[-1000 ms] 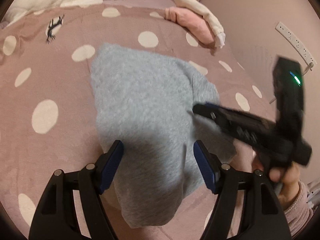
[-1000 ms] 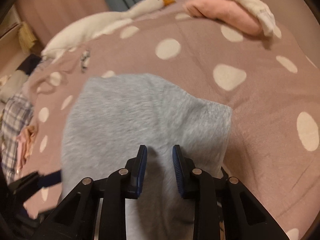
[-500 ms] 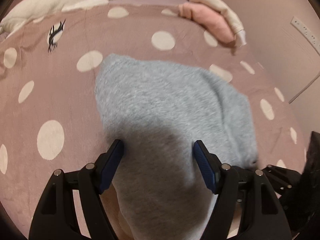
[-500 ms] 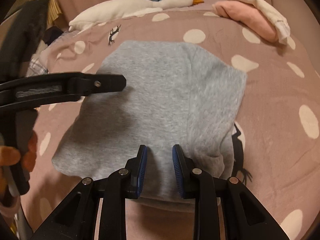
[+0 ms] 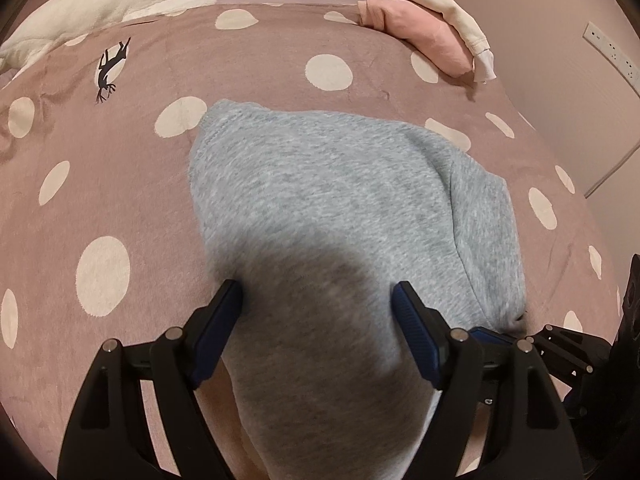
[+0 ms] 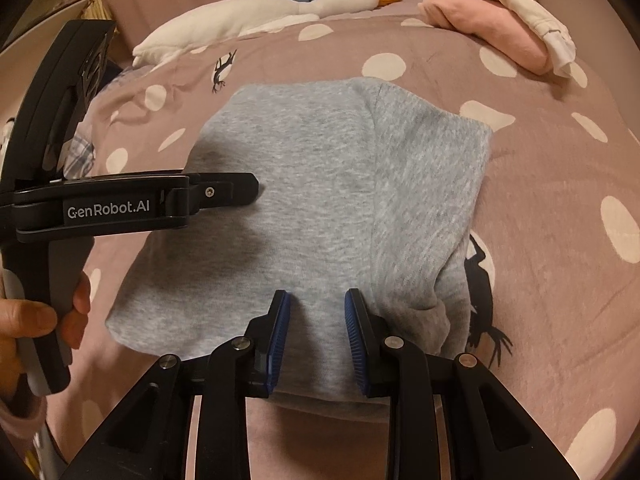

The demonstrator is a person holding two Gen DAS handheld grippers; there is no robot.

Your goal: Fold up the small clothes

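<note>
The grey garment (image 6: 304,208) lies flat on the spotted blanket (image 6: 552,208), long axis running near to far, one side folded over along its right edge. The left gripper (image 5: 318,328) hovers over its near-left part, fingers spread wide. The right gripper (image 6: 314,332) sits at its near edge, fingers partly apart, cloth showing between them. Far off lie pink clothes (image 6: 492,28) and a goose toy (image 6: 256,16).

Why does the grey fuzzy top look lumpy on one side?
The grey fleece top lies mostly flat on the pink spotted blanket, but its right sleeve is folded in and bunches at the near right corner, beside the right tongs. Nothing looks torn or spilled.
</note>
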